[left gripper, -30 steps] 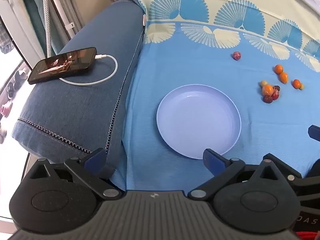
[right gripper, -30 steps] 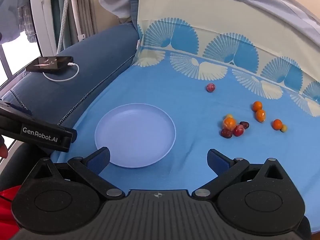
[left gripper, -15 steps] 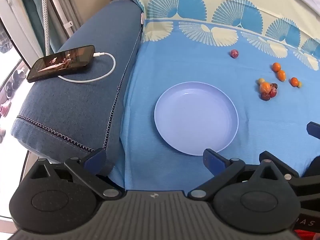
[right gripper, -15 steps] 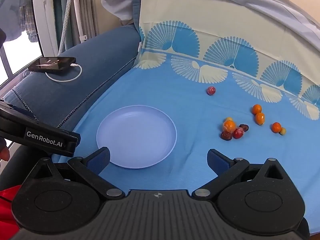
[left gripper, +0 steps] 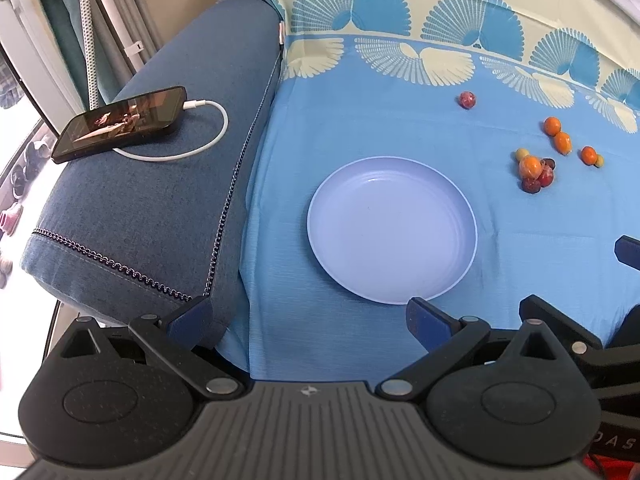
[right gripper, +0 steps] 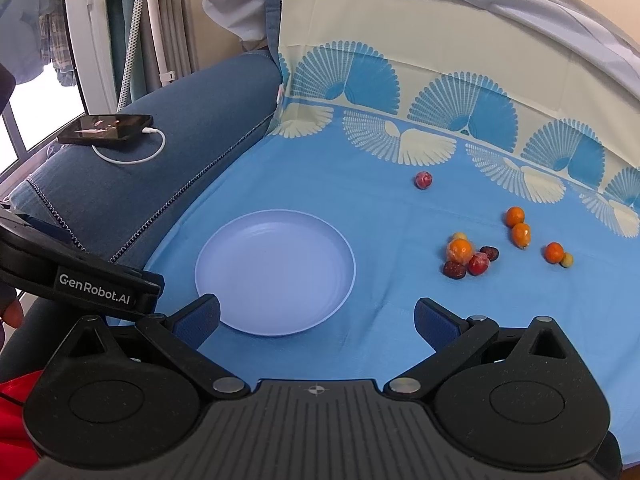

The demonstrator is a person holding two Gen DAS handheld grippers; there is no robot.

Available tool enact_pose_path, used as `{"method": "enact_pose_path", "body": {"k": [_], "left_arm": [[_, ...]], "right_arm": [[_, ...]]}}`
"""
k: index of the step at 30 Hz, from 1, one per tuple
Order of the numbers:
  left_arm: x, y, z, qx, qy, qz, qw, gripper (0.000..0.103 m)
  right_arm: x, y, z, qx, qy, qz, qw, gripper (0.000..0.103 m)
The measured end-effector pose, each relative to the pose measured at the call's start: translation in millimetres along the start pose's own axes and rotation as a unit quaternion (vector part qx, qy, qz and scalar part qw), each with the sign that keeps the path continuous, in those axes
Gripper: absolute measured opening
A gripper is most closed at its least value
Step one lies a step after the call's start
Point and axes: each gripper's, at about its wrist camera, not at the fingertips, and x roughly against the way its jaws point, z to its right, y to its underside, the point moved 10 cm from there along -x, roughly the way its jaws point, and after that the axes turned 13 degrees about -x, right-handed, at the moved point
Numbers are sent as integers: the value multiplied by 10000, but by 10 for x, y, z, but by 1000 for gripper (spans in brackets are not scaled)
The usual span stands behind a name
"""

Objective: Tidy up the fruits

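Lying empty, plate [right gripper: 276,240], fruits [right gripper: 468,258] beside.

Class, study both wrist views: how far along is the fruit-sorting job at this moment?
Done: nothing yet; the plate is empty. In hand: nothing; the left gripper and right gripper are both open, near the plate's front edge. Left: all the fruit lies on the blue cloth, namely the lone red fruit, the central cluster and the orange fruits further right.
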Motion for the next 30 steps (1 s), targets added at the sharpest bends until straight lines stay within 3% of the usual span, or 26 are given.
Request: {"method": "enact_pose_path", "body": {"k": [30], "left_arm": [[-21, 28, -11, -52, 22, -68, 10000, 103]], "right_arm": [[-36, 52, -18, 3, -51, -81, 10000, 103]]}}
